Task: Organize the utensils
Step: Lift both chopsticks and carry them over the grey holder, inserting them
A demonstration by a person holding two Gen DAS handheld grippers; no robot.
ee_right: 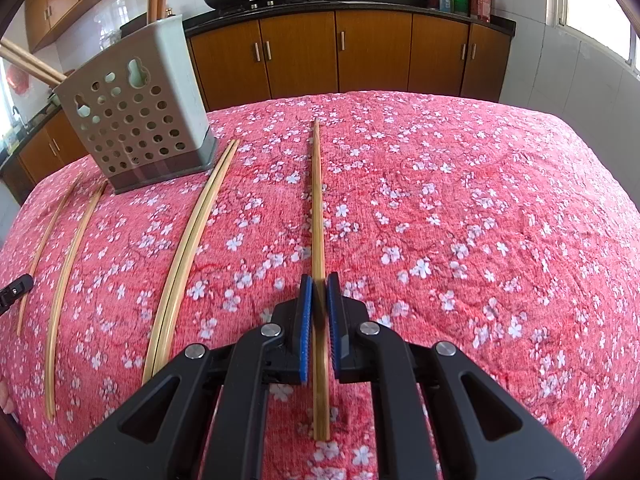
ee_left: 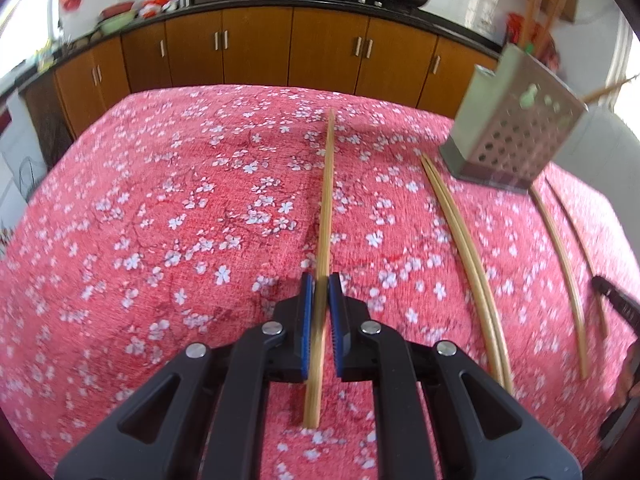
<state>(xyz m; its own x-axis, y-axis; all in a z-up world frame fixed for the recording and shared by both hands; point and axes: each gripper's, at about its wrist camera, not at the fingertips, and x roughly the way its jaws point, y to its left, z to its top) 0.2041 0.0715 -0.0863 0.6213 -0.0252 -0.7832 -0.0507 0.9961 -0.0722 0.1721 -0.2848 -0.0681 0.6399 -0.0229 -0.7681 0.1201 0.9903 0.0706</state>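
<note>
We hold a stick in each hand. Our left gripper (ee_left: 319,292) is squeezed on a chopstick (ee_left: 326,208), and our right gripper (ee_right: 319,292) is squeezed on another chopstick (ee_right: 317,208). Both sticks point straight ahead, away from us, low over the red cloth (ee_left: 160,208). The holder (ee_right: 136,108) stands between our hands, ahead to the right of the left one and ahead to the left of the right one. We think the right hand is nearer the holder. More chopsticks (ee_right: 184,256) lie in front of the holder.
</note>
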